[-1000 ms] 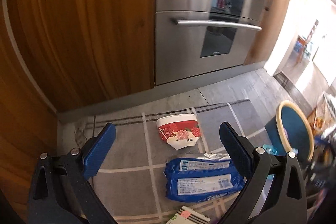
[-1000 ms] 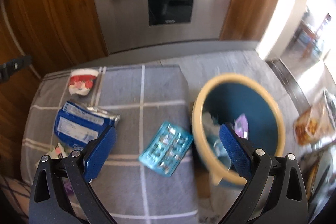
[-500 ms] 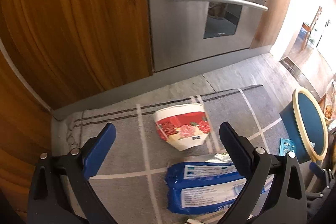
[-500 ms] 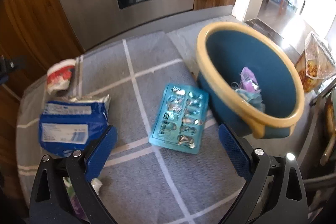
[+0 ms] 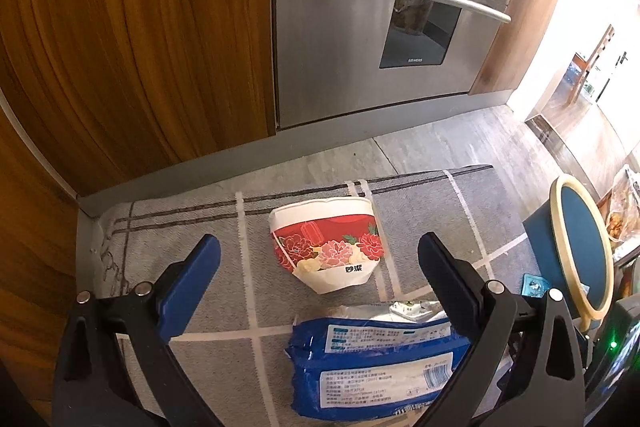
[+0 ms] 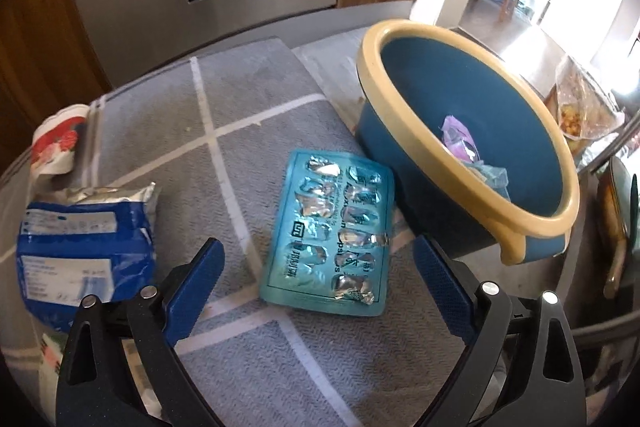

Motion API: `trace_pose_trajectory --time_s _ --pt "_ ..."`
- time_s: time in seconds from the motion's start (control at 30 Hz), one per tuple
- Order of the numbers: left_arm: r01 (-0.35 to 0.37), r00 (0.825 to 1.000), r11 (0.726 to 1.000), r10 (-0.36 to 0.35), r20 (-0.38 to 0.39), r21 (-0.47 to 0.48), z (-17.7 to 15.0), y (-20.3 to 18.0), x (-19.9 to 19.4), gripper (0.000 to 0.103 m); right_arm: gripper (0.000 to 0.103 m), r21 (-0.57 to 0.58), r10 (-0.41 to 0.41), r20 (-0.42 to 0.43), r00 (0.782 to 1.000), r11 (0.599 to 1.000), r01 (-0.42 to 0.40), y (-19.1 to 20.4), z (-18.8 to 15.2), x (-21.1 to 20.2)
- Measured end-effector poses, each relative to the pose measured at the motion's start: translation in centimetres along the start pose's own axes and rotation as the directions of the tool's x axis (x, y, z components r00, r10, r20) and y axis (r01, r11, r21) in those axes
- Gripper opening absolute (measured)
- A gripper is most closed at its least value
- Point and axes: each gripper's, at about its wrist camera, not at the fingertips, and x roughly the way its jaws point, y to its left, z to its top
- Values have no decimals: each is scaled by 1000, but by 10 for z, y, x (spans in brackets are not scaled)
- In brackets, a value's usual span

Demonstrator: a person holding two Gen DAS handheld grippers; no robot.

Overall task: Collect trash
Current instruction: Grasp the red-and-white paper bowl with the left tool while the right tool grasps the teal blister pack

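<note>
your left tongs (image 5: 318,253) are wide open and hold nothing, above the paper cup (image 5: 326,243) near the rug's (image 5: 192,215) far edge. your right tongs (image 6: 318,259) are wide open too, empty, over the pill sheet (image 6: 330,233) beside the bin (image 6: 476,183).

Left tool (image 5: 319,259) & right tool (image 6: 319,263): black frames w/ silver screws, blue textured pads (image 6: 438,281).

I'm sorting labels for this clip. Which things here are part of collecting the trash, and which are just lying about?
Part of the job:
- crushed paper cup
- blue wrapper pack
- empty blister pack
- blue bin, scraps already inside
- left gripper and right gripper, jaws open

Just lying about:
- grey mat
- steel oven
- wooden cabinet
- clear bag of food
</note>
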Motion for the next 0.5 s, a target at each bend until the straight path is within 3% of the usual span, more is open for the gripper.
trace_pose_trajectory --time_s 0.3,0.37,0.43,0.5 --pt "-3 998 996 8 -54 86 -3 -25 38 97 94 36 56 -86 995 998 -53 -4 4 20" --pt "-6 998 998 10 -68 64 -1 -24 48 97 86 17 75 -71 995 997 -74 0 5 17" --pt "-19 996 998 24 -85 56 0 -21 58 97 72 -10 91 -56 994 996 -92 5 6 14" --pt "-35 995 997 41 -91 66 1 -21 65 97 72 -22 93 -54 994 995 -94 7 5 12"
